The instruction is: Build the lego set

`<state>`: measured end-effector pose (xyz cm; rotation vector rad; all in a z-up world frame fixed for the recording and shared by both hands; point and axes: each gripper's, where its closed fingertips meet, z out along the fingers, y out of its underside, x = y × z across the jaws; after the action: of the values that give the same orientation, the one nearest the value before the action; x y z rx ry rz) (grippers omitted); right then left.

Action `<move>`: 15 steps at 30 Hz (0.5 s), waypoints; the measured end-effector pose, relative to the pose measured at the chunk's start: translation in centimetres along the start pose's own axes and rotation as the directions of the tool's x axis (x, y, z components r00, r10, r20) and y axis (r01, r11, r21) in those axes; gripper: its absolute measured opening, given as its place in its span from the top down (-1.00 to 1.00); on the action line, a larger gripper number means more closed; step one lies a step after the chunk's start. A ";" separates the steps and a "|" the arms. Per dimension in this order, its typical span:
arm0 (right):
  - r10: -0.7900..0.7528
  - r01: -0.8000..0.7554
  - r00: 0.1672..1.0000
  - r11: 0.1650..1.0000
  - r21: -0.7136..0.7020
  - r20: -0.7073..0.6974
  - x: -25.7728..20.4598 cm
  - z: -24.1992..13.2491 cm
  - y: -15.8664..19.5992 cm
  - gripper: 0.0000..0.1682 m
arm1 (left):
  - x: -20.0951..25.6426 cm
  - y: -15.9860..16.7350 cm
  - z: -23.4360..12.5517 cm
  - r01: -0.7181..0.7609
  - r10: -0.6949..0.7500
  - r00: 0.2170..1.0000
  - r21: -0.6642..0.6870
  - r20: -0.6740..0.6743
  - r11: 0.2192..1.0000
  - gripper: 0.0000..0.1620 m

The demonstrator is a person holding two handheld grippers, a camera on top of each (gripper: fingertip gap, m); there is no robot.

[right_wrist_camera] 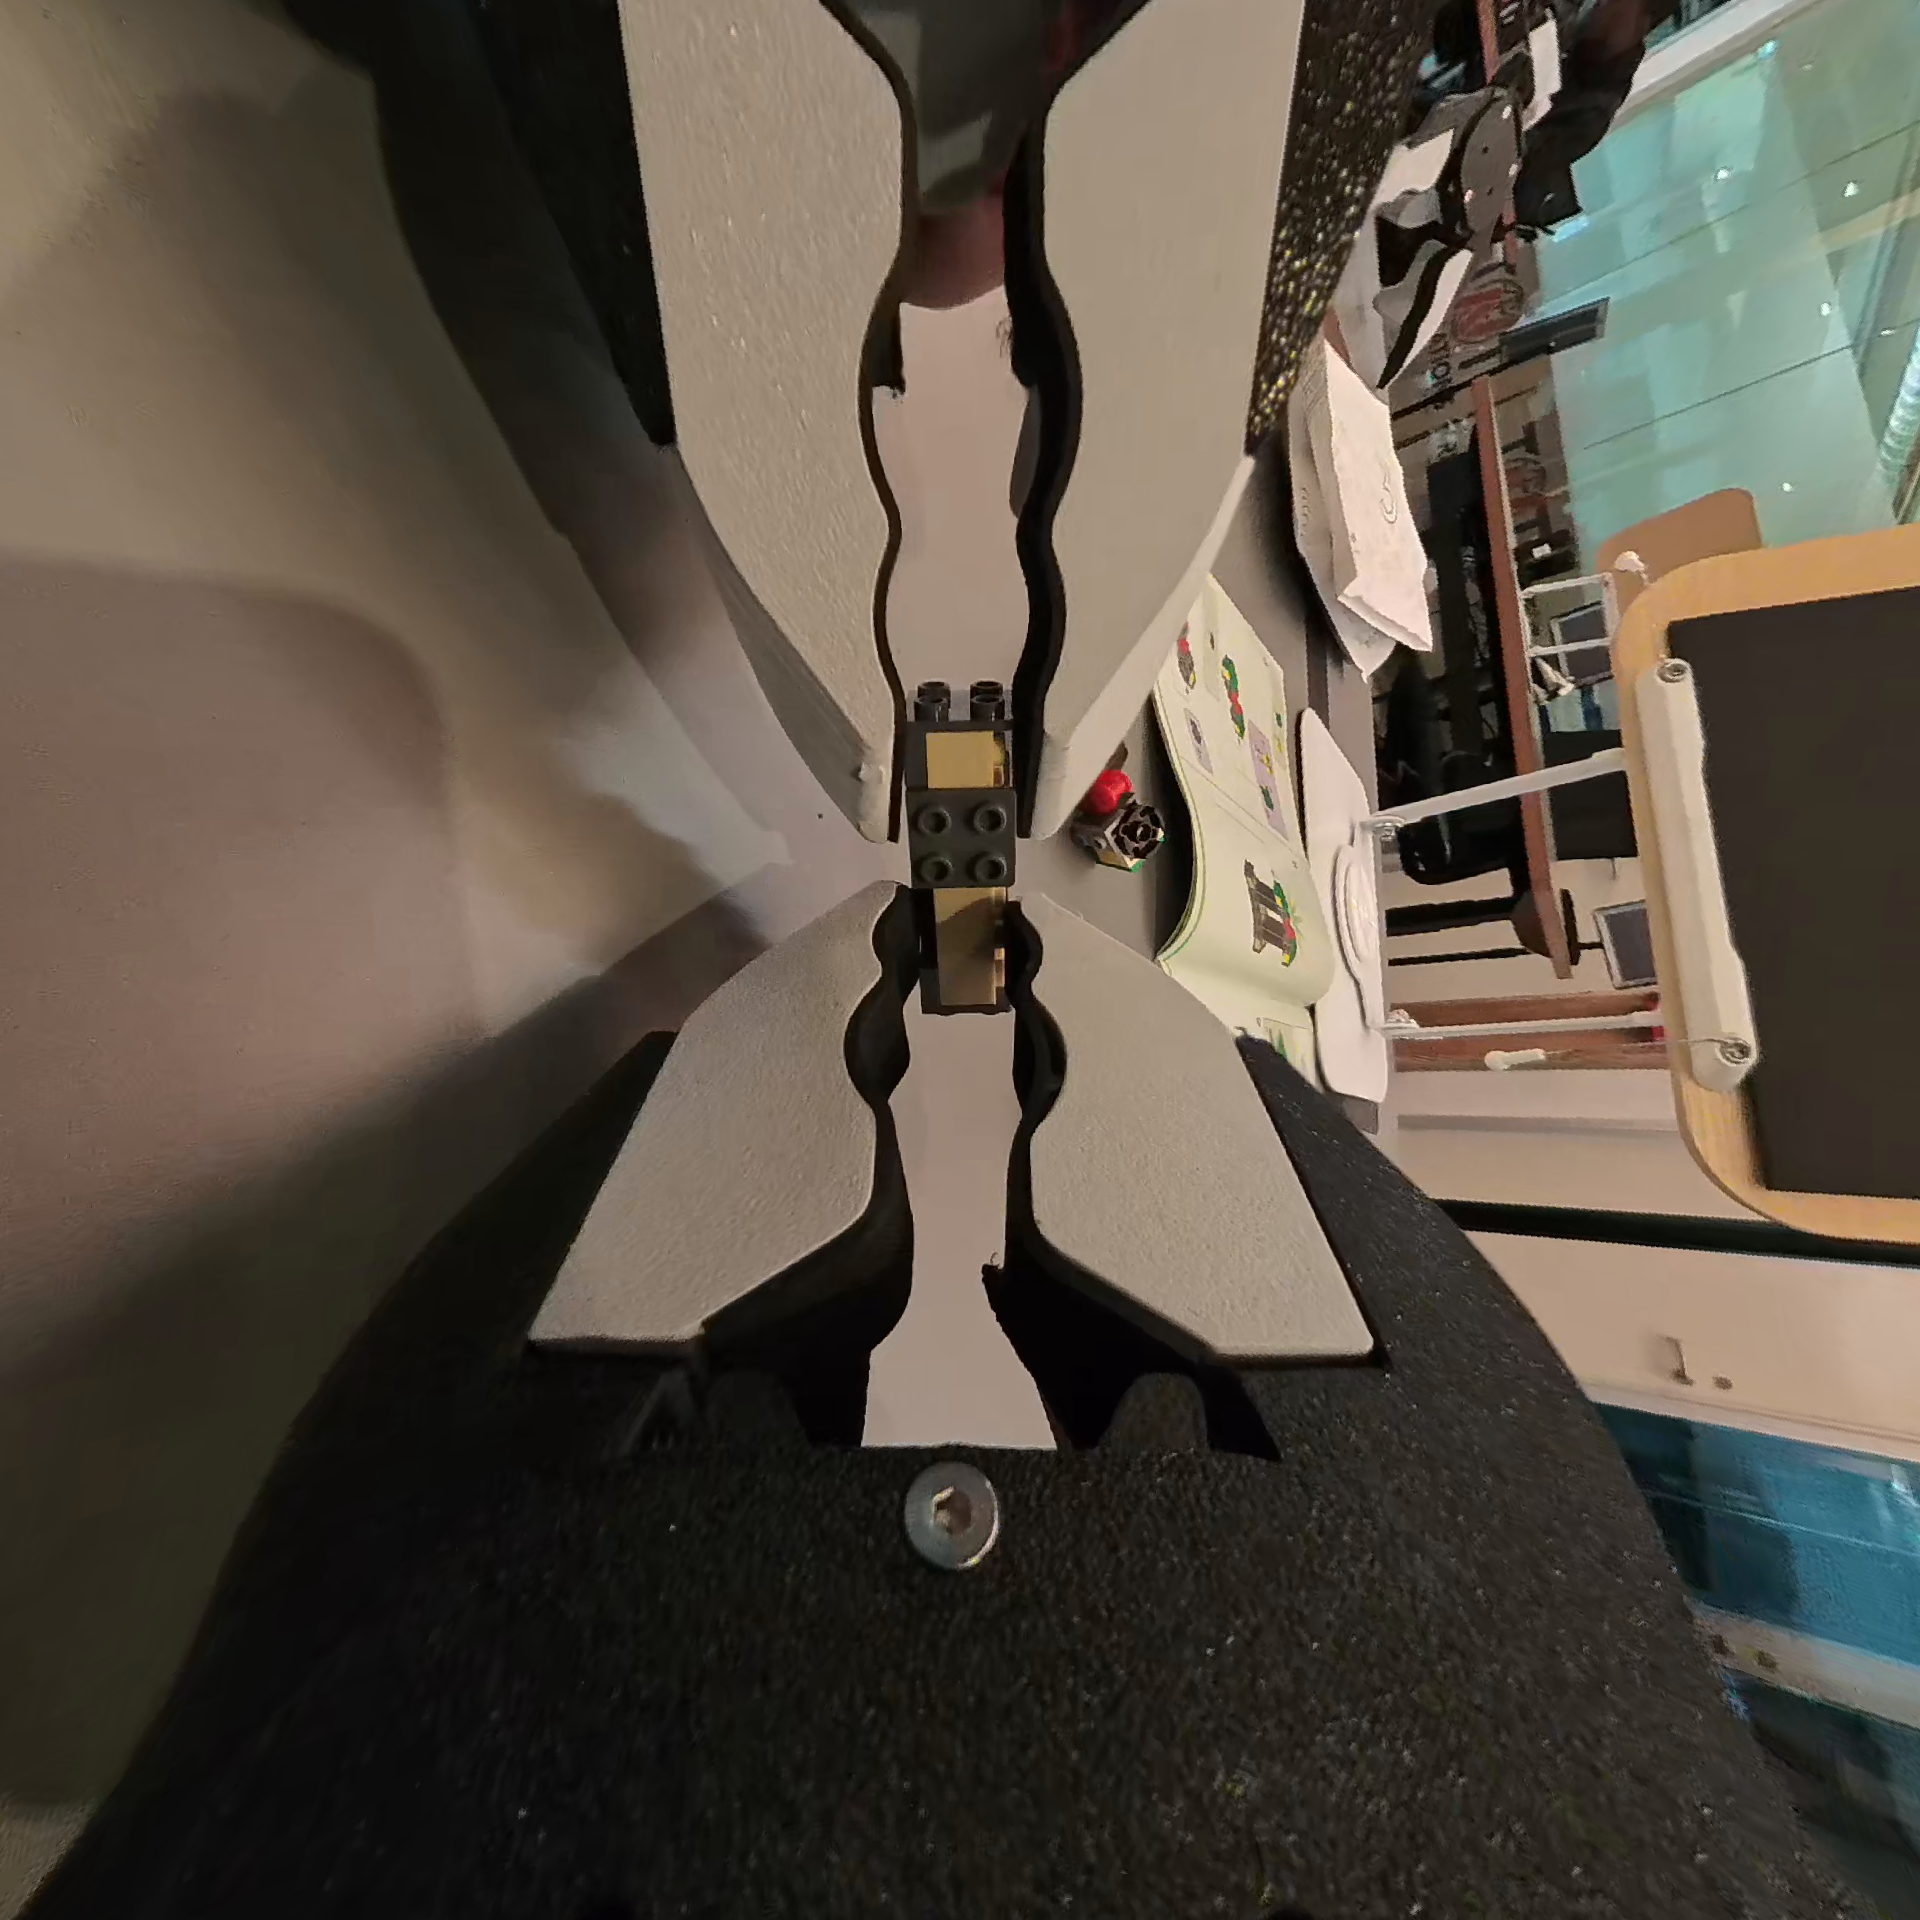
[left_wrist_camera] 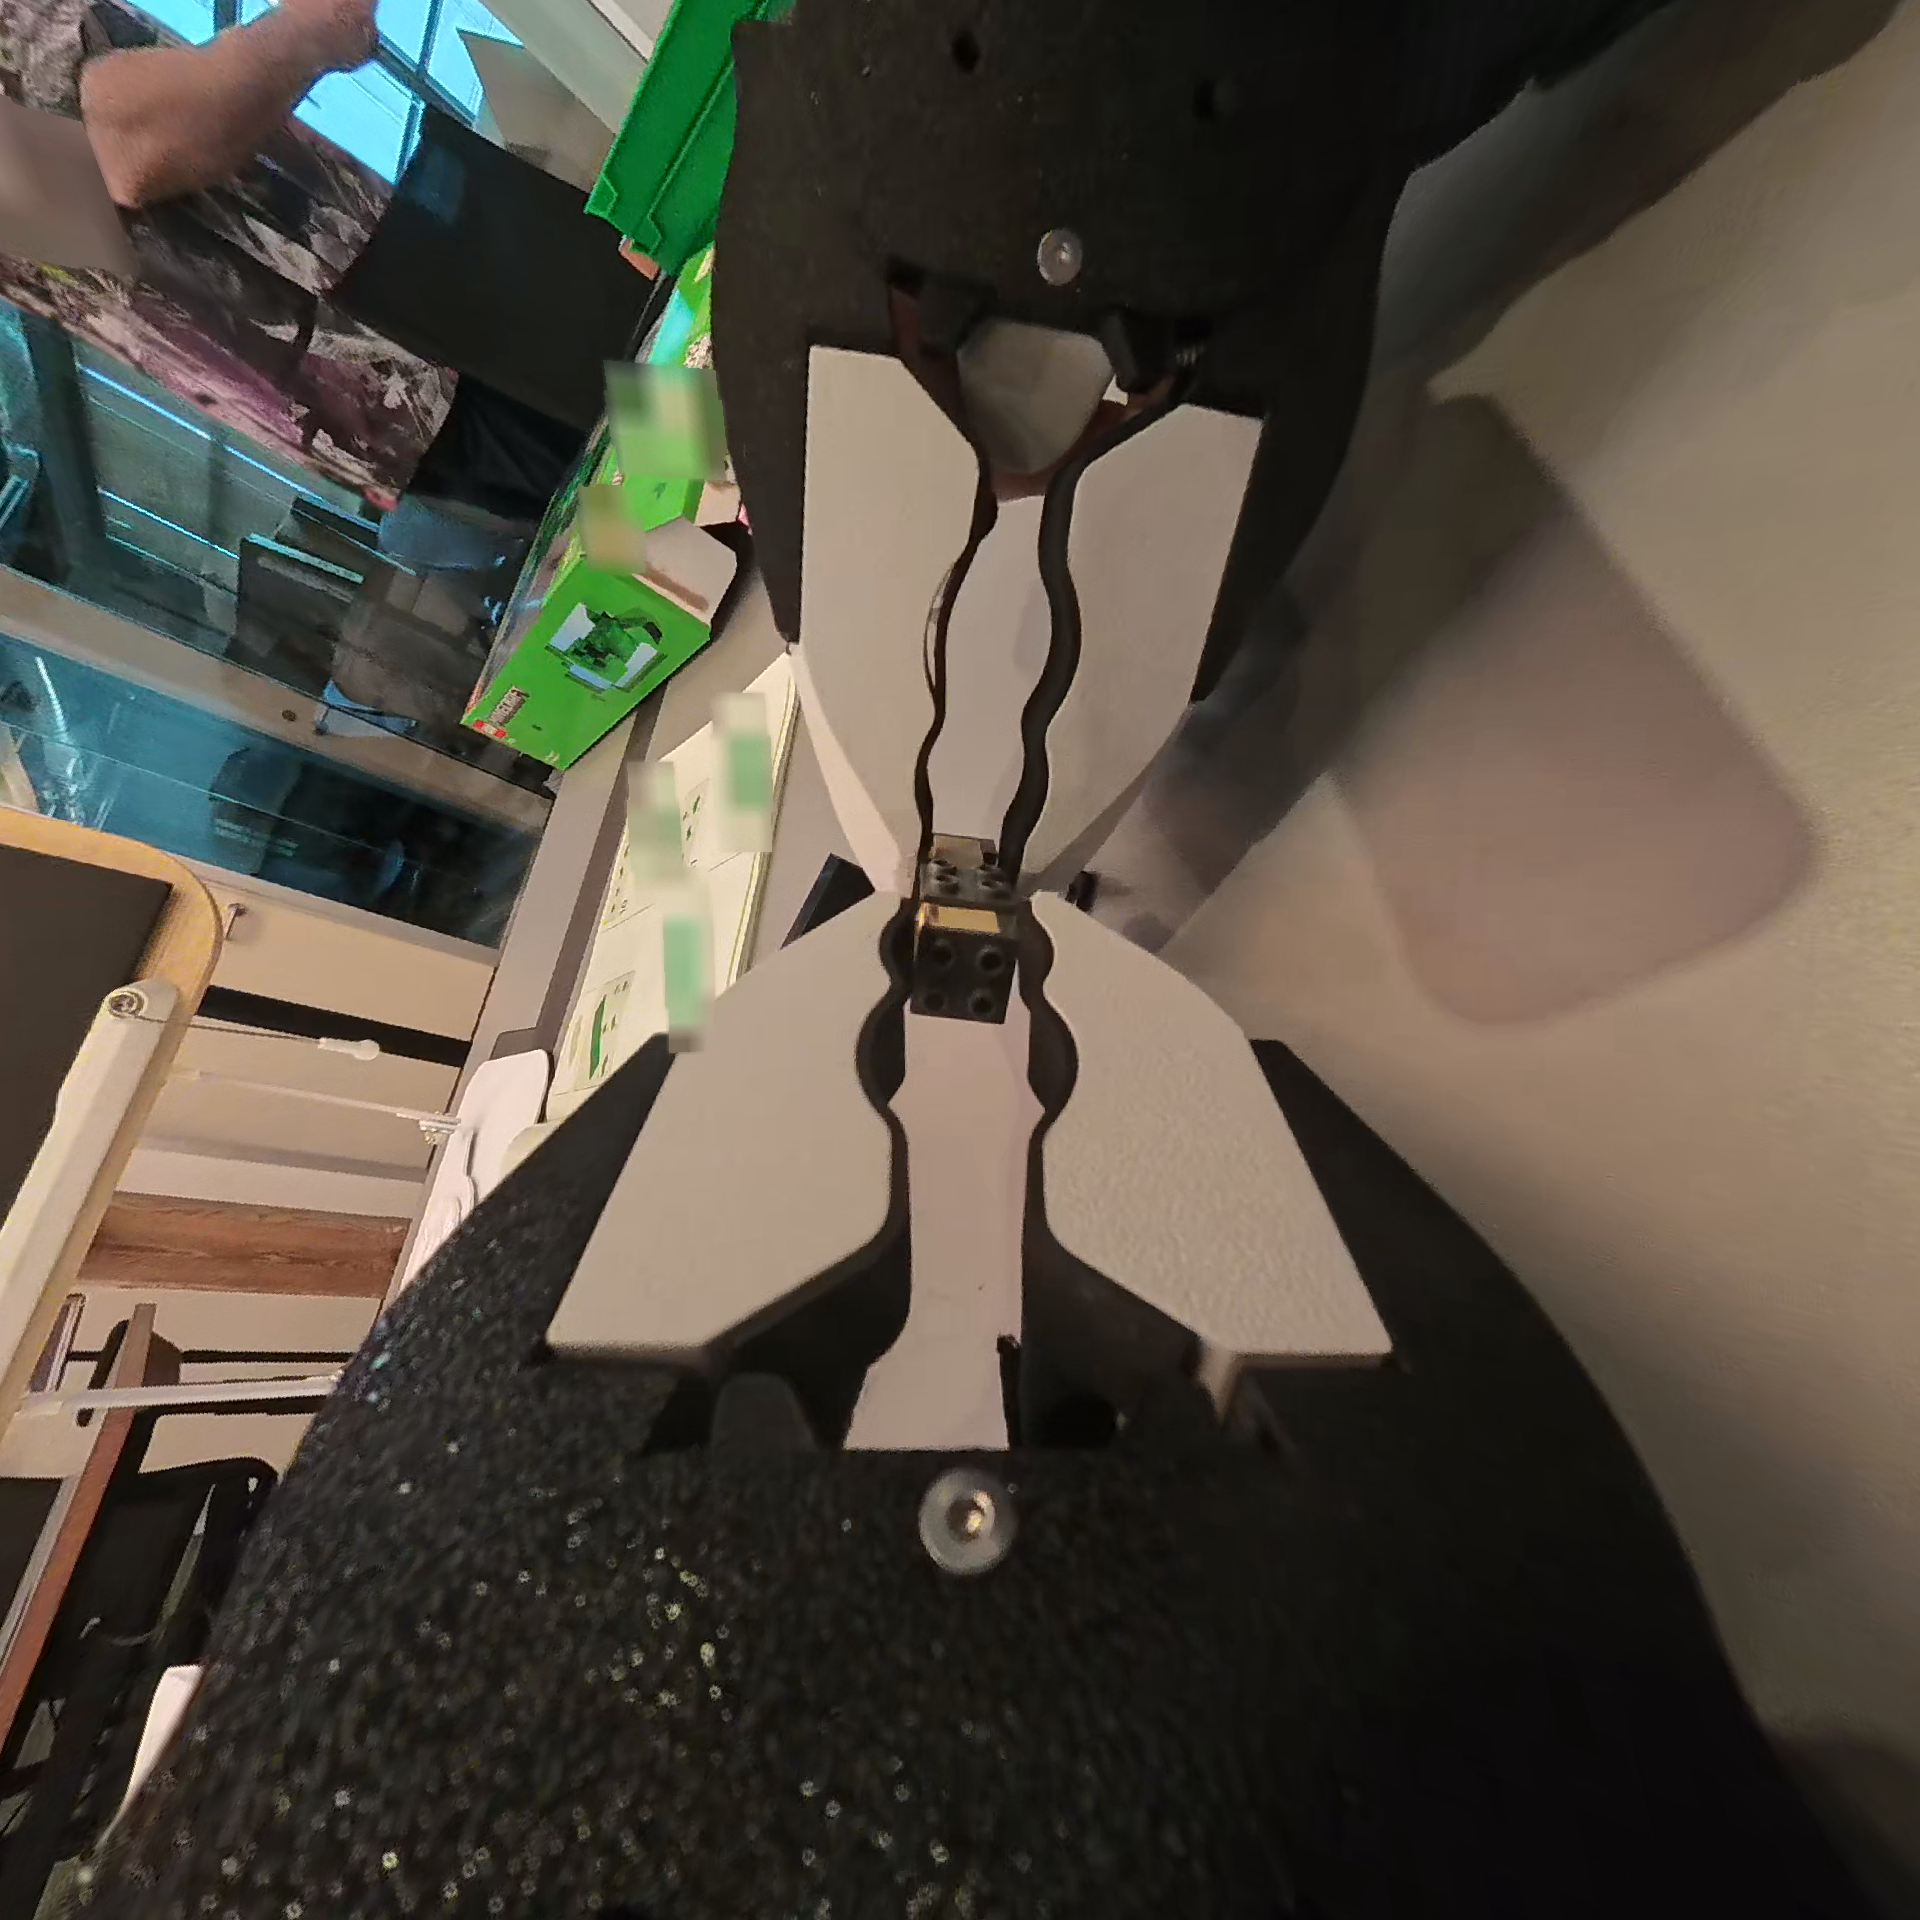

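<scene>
**Two grippers, one small stack**

Left gripper and right gripper face tip to tip, both clamped on the brick stack. It seems light, stiff, smooth; grip flat sides. Booklet lies at 3 o'clock.

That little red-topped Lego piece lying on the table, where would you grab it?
Judging by its pose, grip the dark block under the red knob, coming down from above with fingers on its flat opposite sides. The round knob would likely slip; the booklet crowds one side.
</scene>
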<state>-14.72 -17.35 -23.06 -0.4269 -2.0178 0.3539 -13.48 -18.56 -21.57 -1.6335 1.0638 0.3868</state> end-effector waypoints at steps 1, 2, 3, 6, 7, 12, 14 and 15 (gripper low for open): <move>0.008 -0.008 1.000 1.000 0.003 -0.003 0.1 0.0 0.0 0.82 | -0.1 0.0 0.0 0.005 -0.005 1.000 -0.001 0.004 1.000 0.78; 0.018 -0.017 1.000 1.000 0.007 -0.017 0.3 0.0 -0.1 0.81 | -0.3 0.1 -0.1 0.011 -0.011 1.000 -0.003 0.016 1.000 0.78; 0.032 -0.032 0.999 0.999 0.013 -0.041 0.7 0.0 -0.1 0.81 | -0.7 0.1 -0.1 0.021 -0.021 0.999 -0.005 0.035 1.000 0.78; 0.140 -0.136 0.988 0.989 0.061 -0.062 1.7 -0.5 -0.2 0.77 | -1.5 0.6 -0.1 0.091 -0.089 0.994 -0.022 0.069 0.996 0.78; 0.198 -0.194 0.979 0.977 0.084 -0.039 1.8 -0.7 -0.3 0.76 | -1.6 0.8 0.0 0.119 -0.117 0.991 -0.020 0.067 0.993 0.78; 0.434 -0.443 0.895 0.892 0.095 0.101 1.8 -1.3 0.4 0.60 | -1.9 1.2 0.2 0.189 -0.187 0.978 -0.011 0.090 0.982 0.79; 0.478 -0.489 0.869 0.868 0.086 0.125 1.7 -1.6 1.0 0.59 | -2.2 1.6 0.1 0.208 -0.206 0.973 -0.010 0.101 0.978 0.79; 0.506 -0.519 0.848 0.852 0.061 0.156 1.3 -1.7 1.4 0.60 | -2.5 1.6 0.0 0.228 -0.226 0.968 -0.004 0.109 0.974 0.79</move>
<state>-13.59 -15.44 -21.87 -0.9062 -1.9790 0.8323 -16.15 -17.48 -20.77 -1.7077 0.7845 0.3282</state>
